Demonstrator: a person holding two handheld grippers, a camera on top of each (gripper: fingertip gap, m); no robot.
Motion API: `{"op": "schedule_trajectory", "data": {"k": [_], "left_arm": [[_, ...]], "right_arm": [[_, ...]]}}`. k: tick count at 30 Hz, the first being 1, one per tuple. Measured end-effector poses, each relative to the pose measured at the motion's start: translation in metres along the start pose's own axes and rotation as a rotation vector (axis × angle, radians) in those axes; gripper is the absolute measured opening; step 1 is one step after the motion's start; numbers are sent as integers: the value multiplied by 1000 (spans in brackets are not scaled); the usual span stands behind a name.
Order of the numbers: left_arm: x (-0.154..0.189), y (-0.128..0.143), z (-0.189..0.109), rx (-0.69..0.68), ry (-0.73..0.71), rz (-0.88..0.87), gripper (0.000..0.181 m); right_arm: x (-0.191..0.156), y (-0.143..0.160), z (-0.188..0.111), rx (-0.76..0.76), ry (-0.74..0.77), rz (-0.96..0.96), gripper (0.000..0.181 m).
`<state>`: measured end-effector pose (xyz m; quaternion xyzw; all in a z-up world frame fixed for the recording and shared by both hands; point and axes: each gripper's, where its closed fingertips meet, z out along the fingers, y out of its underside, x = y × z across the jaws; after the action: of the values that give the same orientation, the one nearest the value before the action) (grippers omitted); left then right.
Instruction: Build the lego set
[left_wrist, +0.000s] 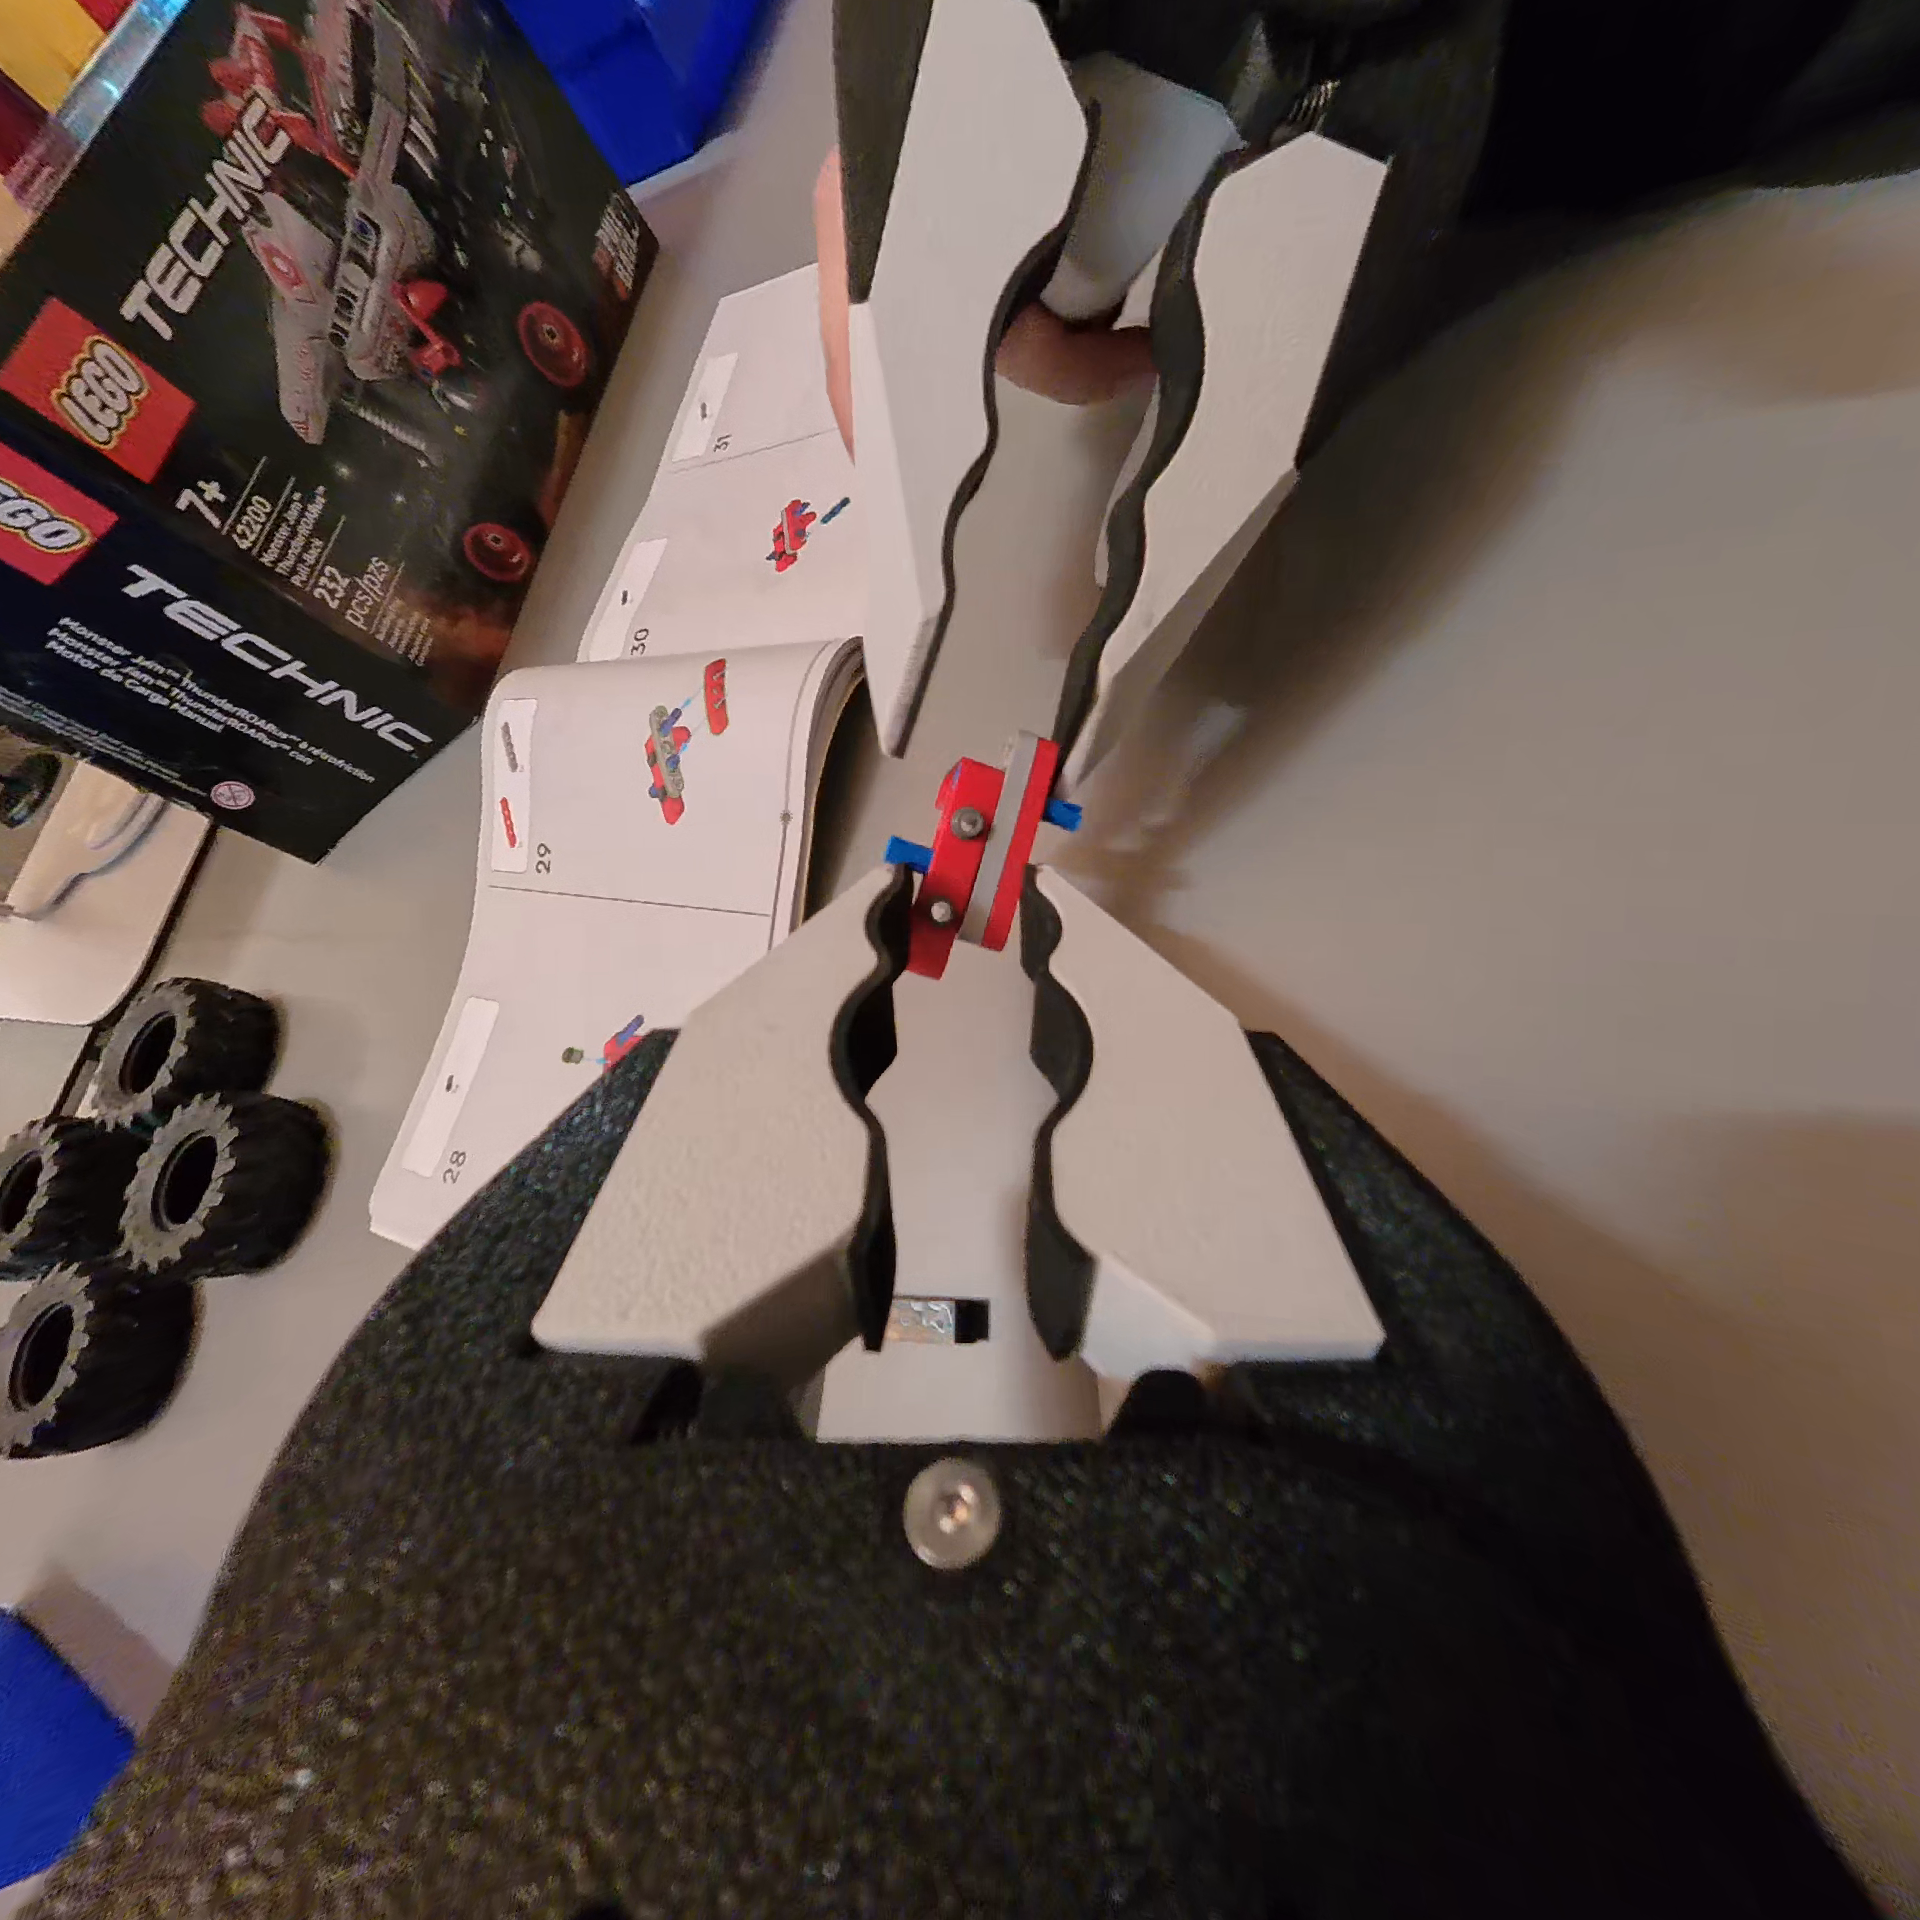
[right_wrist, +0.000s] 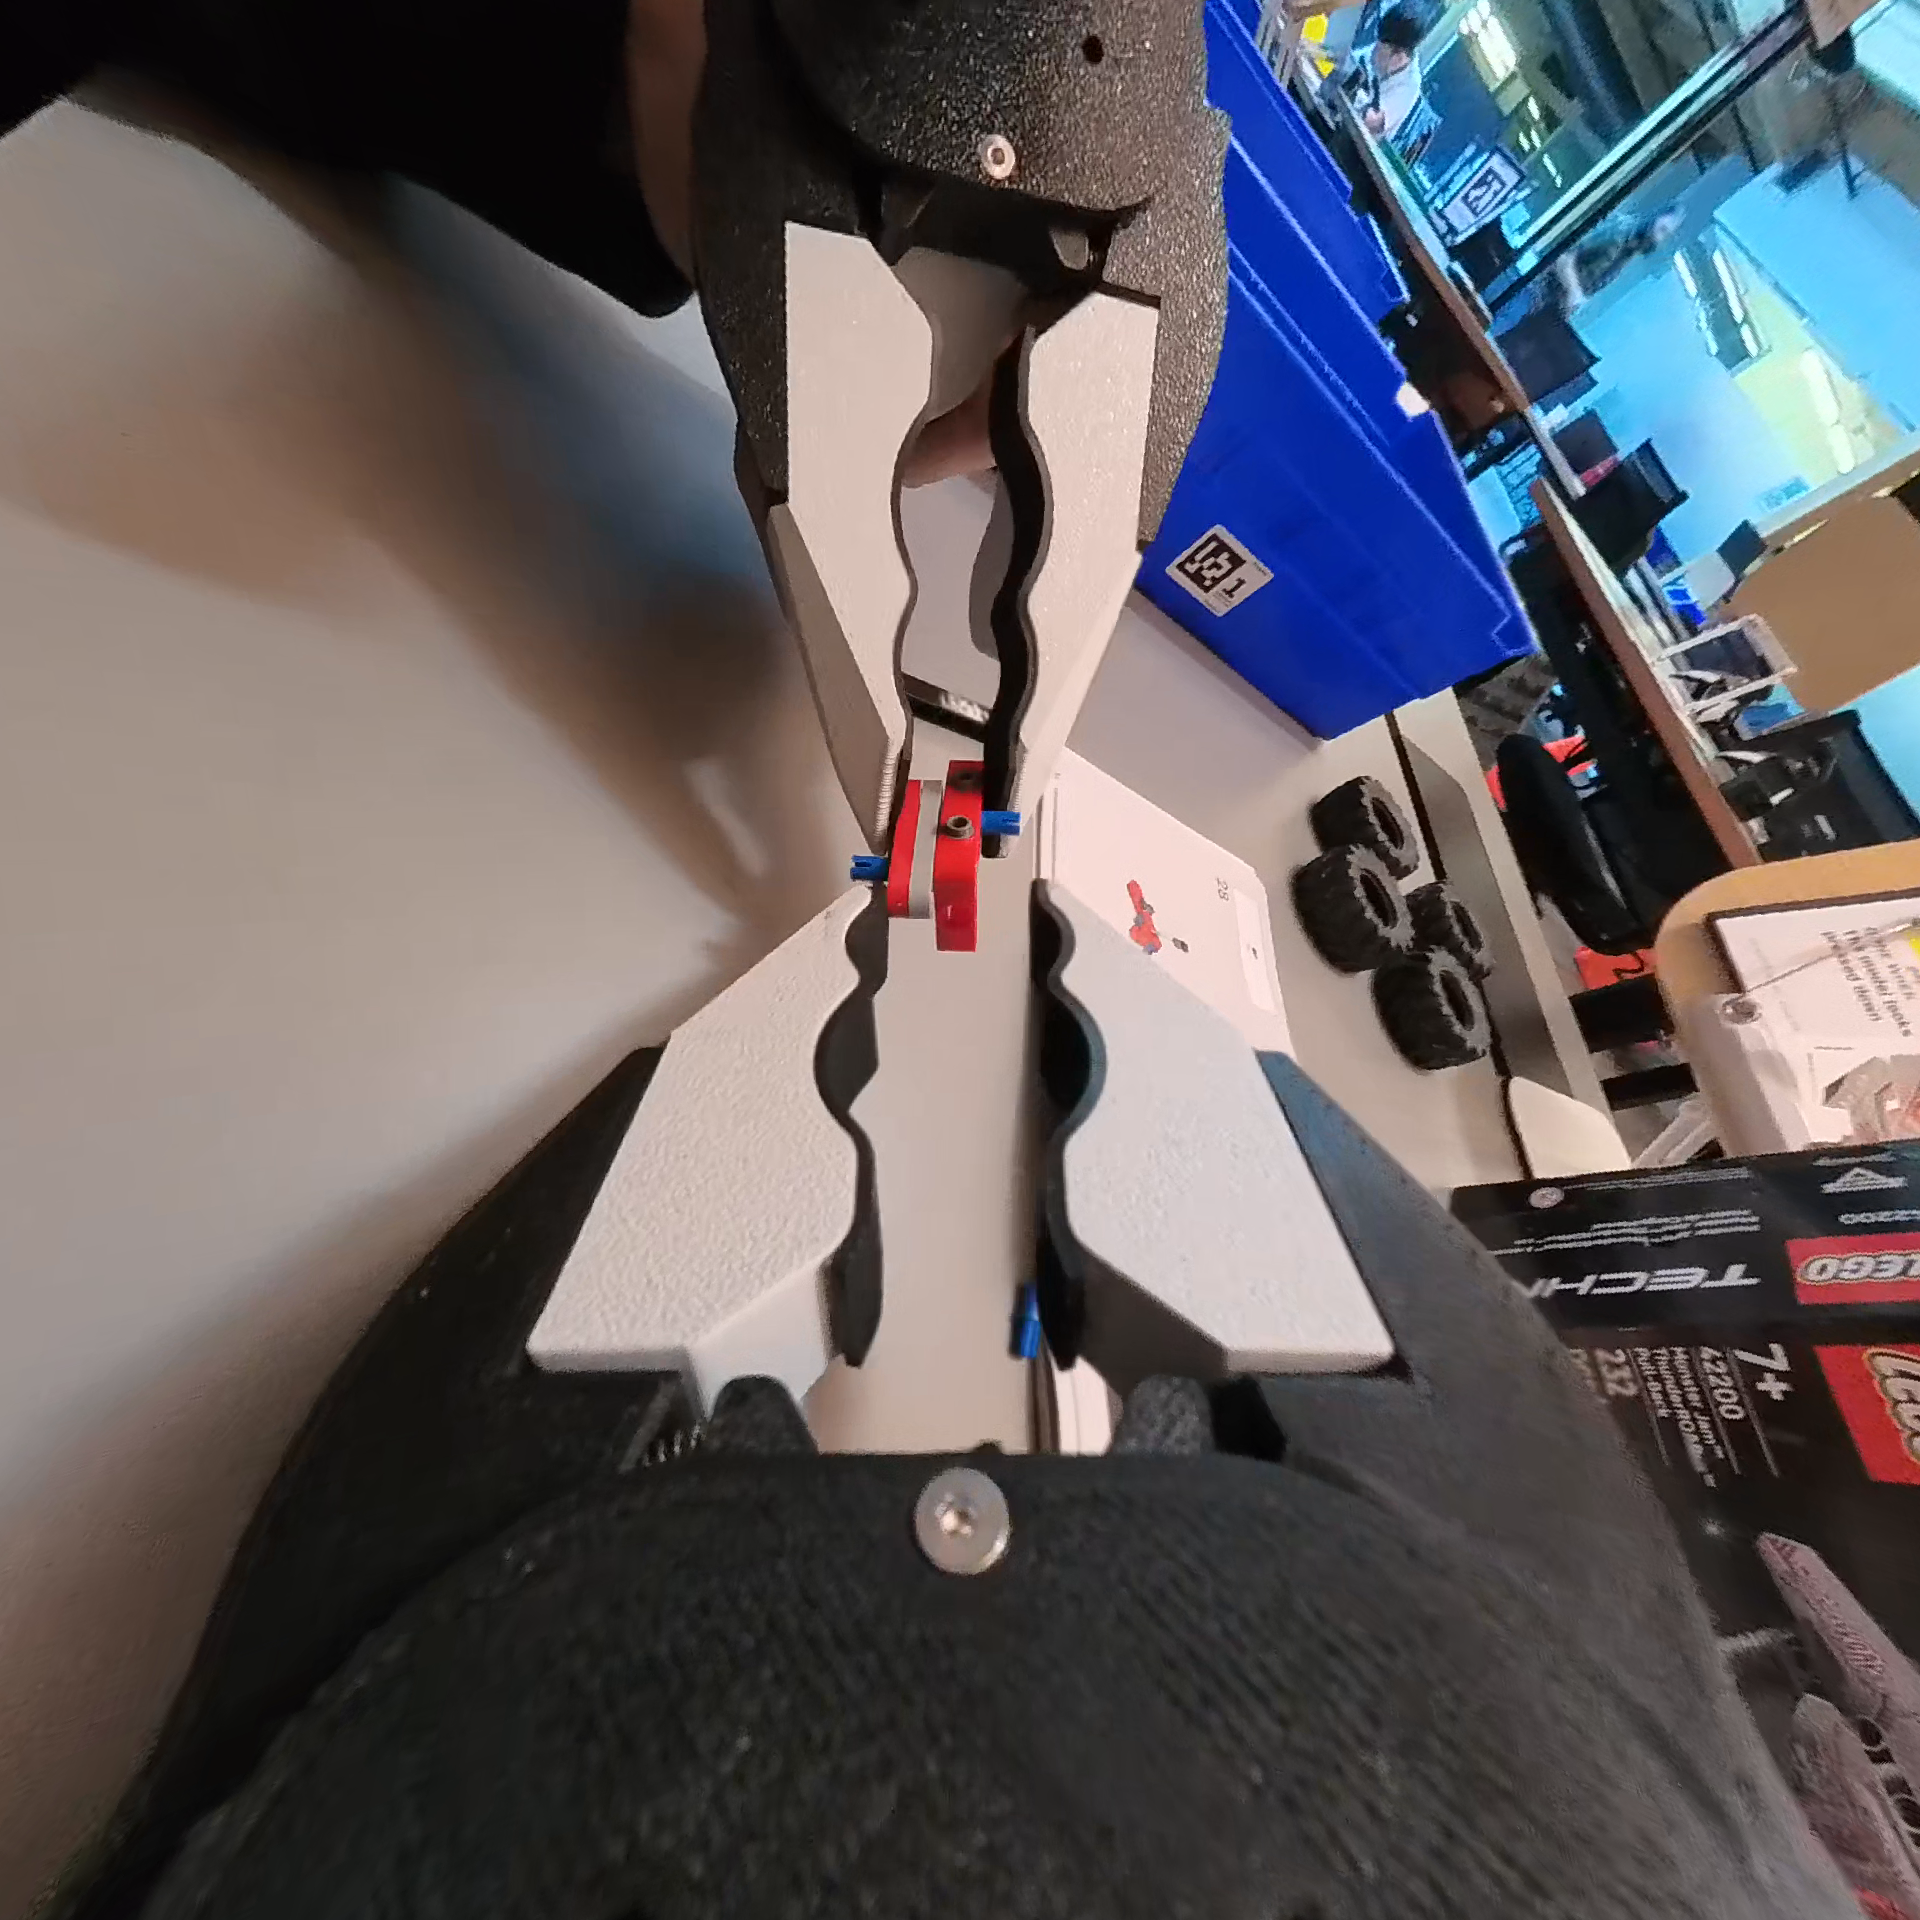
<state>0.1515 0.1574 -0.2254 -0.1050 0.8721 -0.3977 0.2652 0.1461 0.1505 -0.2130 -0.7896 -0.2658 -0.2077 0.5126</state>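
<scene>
Centrally in the left wrist view, we see the left gripper (left_wrist: 961, 883) pinching the red-and-grey assembly (left_wrist: 977, 862) above the bench (left_wrist: 1558, 935). Right wrist view: the right gripper (right_wrist: 951, 904) spread just below the assembly at mid-frame.

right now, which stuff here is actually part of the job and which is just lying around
in use:
red and grey lego assembly, clamped by left gripper
right gripper, open beside it
open instruction booklet
loose blue pin

lying about:
four black tyres
lego box
blue bins
</scene>
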Motion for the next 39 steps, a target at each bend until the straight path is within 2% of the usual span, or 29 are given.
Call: {"op": "schedule_trajectory", "data": {"k": [5,14,24,28,29,31,35,39], "left_arm": [[0,-2,-2,10,-1,15,17],[4,1,-2,-3,21,50,17],[7,-4,-3,42,57,-18,17],[8,-9,-6,91,88,-82,19],[10,-13,-8,120,113,-105,27],[14,-18,-13,163,161,-135,31],[13,-32,-25,268,170,-136,27],[7,-39,-31,335,166,-187,18]], "right_arm": [[-5,-3,-1,22,-21,-36,14],[-11,-4,2,33,-37,-96,15],[-10,-5,-3,-9,-89,10,15],[-6,-11,-6,95,-119,163,15],[-4,-14,-8,133,-130,225,14],[-1,-22,-14,209,-177,343,14],[8,-34,-25,333,-219,504,13],[12,-40,-29,391,-235,563,13]]}}
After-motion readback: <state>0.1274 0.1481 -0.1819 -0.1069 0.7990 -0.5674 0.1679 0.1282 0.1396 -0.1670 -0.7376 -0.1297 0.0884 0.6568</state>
